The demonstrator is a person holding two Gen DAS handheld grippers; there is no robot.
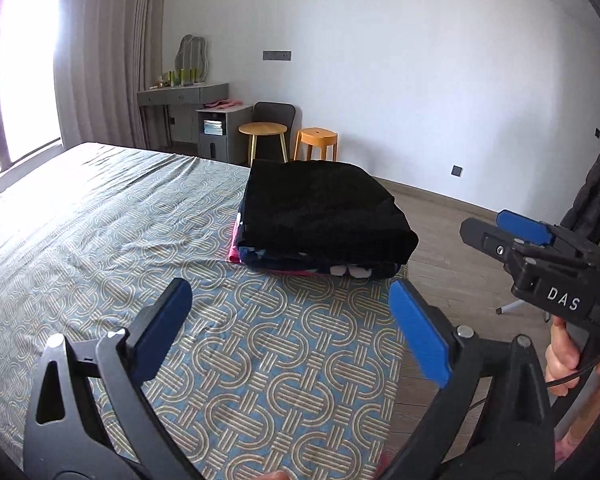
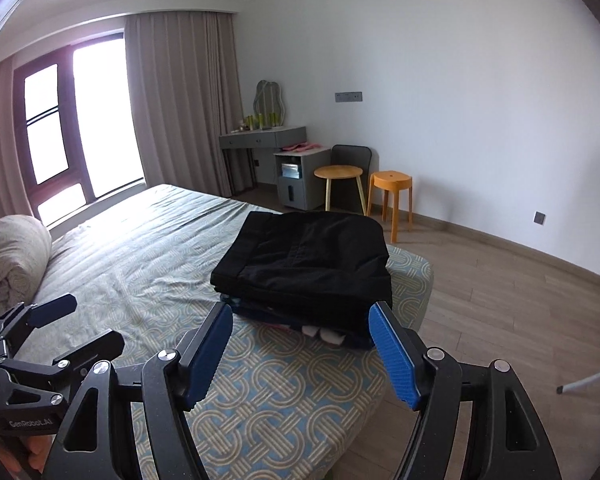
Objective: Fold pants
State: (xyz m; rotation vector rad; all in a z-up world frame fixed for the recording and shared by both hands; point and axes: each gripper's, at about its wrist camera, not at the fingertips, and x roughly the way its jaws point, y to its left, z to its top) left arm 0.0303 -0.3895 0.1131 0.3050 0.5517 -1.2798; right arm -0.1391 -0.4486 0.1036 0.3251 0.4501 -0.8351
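We are looking at the folded black fabric pants [image 1: 324,208] lying in the centre of both frames, topping a small stack of folded clothes [image 1: 300,260] near the corner of the bed with the blue-and-beige patterned sheet [image 1: 259,360]. We are judging the fold finished, with little left beyond perhaps tidying. Going left to right, we are holding the left gripper [image 1: 291,328] released, jaws spread wide and gripping nothing, hovering short of the stack; the right gripper [image 2: 304,352] is likewise gaping, empty and touching nothing, its tips just before the pile.
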